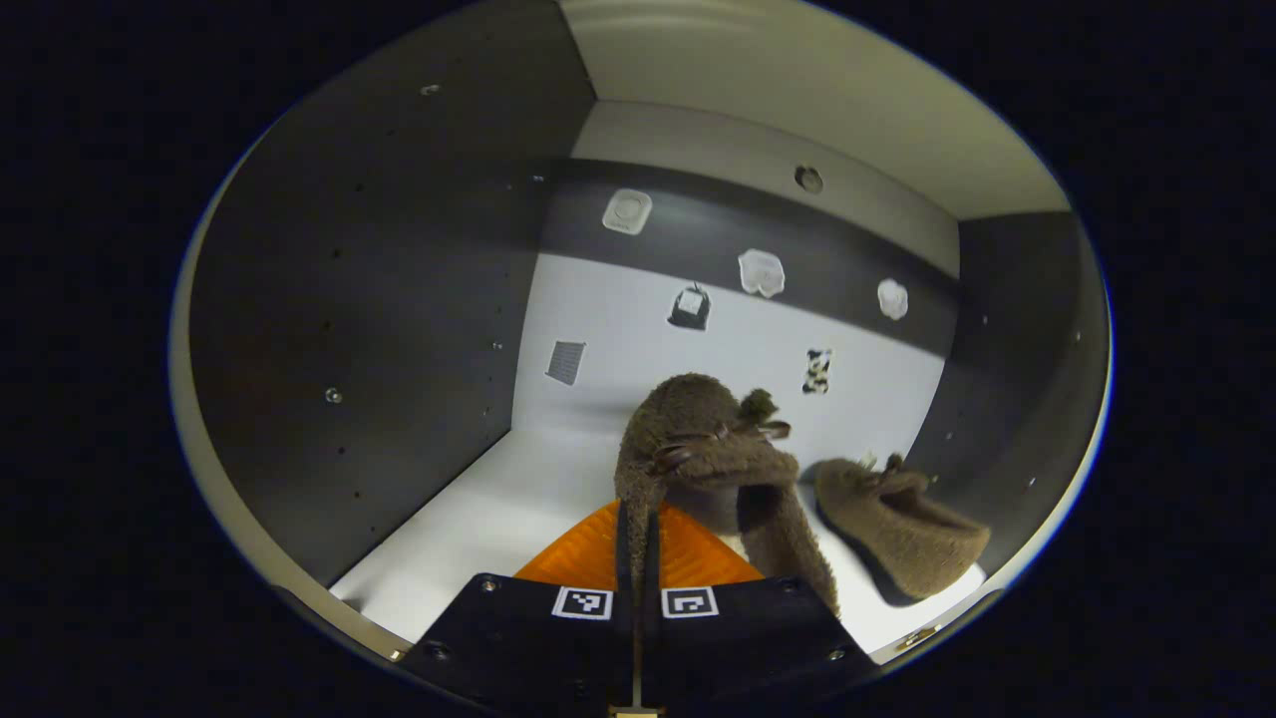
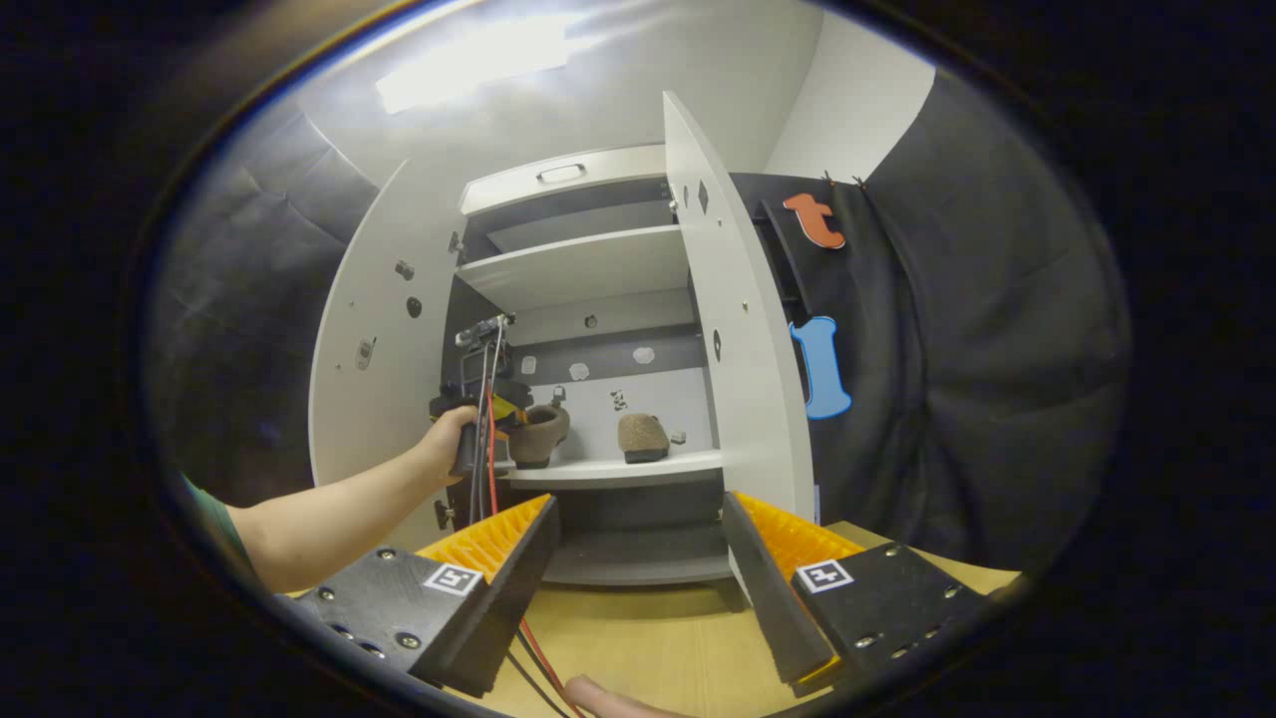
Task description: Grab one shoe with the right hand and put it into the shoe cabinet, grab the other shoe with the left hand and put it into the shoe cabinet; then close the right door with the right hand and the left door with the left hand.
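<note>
My left gripper (image 1: 636, 524) reaches into the shoe cabinet and is shut on the rim of a brown fuzzy shoe (image 1: 698, 449), which hangs low over the white shelf (image 1: 478, 519). I cannot tell whether the shoe touches the shelf. A second brown shoe (image 1: 902, 529) lies on the same shelf to its right. In the right gripper view, a hand holds that left gripper (image 2: 477, 424) with its shoe (image 2: 538, 434) at the shelf, and the other shoe (image 2: 643, 437) rests farther right. My right gripper (image 2: 638, 558) stands open over the table, holding nothing.
Both cabinet doors stand open: the left door (image 2: 369, 329) and the right door (image 2: 738, 329). A dark side wall (image 1: 379, 299) bounds the shelf on the left. Small stickers (image 1: 626, 211) dot the back panel. The wooden table (image 2: 638, 638) lies before the cabinet.
</note>
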`<state>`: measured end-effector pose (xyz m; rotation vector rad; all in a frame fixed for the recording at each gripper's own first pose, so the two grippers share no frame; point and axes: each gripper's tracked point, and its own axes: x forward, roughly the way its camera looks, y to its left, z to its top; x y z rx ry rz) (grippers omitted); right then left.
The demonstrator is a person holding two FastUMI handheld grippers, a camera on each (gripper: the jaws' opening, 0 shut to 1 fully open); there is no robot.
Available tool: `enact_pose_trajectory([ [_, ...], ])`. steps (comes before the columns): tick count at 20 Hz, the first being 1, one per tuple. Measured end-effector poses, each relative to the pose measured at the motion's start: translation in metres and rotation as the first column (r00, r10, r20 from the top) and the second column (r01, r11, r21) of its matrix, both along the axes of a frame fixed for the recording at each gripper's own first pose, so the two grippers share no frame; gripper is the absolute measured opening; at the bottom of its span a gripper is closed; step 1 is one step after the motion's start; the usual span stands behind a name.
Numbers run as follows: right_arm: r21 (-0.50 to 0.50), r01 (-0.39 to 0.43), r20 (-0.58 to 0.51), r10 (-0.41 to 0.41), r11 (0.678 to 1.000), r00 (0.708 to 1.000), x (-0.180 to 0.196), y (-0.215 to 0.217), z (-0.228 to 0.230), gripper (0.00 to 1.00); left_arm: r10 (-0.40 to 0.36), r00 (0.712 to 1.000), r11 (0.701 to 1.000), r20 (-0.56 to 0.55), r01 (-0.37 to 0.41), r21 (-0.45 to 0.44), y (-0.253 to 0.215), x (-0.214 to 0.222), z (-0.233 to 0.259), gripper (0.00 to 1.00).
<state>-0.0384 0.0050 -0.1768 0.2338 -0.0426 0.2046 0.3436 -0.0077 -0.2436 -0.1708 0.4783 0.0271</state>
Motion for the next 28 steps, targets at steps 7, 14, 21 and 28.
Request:
enact_pose_trajectory([
  [7, -0.007, 0.001, -0.018, -0.001, 1.000, 1.000, -0.013, 0.009, -0.012, 0.98, -0.010, 0.997, 0.987, 0.072, -0.002, 0.162, 0.010, 0.014, 0.019, 0.35],
  [14, -0.020, 0.041, -0.017, -0.041, 0.999, 0.999, -0.028, 0.002, -0.002, 0.98, 0.029, 0.990, 0.990, 0.141, -0.048, 0.135, 0.026, -0.014, 0.043, 0.95],
  [21, -0.027, 0.086, -0.025, -0.087, 0.996, 0.996, -0.033, -0.012, 0.009, 0.98, -0.096, 0.974, 0.994, 0.206, 0.083, 0.074, -0.014, -0.107, 0.088, 0.97],
  [28, -0.073, 0.181, 0.032, -0.179, 0.981, 0.983, -0.031, -0.043, 0.041, 0.98, -0.219, 0.932, 0.972, 0.290, 0.184, 0.144, -0.051, -0.240, 0.113, 0.95],
])
